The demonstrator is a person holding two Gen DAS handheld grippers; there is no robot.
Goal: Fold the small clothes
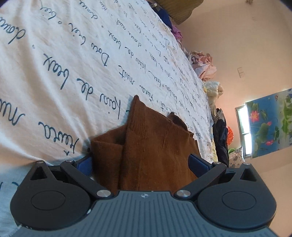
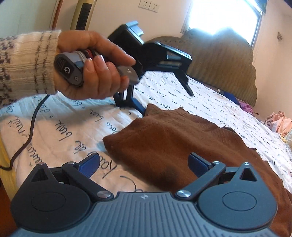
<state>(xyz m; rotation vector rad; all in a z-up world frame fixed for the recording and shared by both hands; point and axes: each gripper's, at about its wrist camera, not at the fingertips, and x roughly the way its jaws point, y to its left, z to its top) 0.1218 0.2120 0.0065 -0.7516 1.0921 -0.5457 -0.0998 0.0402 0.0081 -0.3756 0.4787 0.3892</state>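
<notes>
Right wrist view, bottom of frame: right gripper [image 2: 142, 164] with blue pads spread wide; right pad overlapping the near edge of the brown knit garment [image 2: 182, 145], left pad over bare sheet. Nothing clamped. Garment lies partly folded on the white bedsheet [image 2: 63, 131] with dark script, filling centre to lower right.

Mid frame, upper left: left hand [image 2: 91, 71], knit sleeve, holding the left gripper [image 2: 144, 109]; its blue finger tip meets the garment's far corner.

Left wrist view, bottom centre: brown knit bunched between the left gripper's [image 1: 140, 160] pads; whether clamped, cannot tell.

Far: padded headboard [image 2: 219, 60], bright window [image 2: 224, 16], pile of clothes [image 1: 204, 63] along the bed edge, flower poster [image 1: 270, 124] at right.
</notes>
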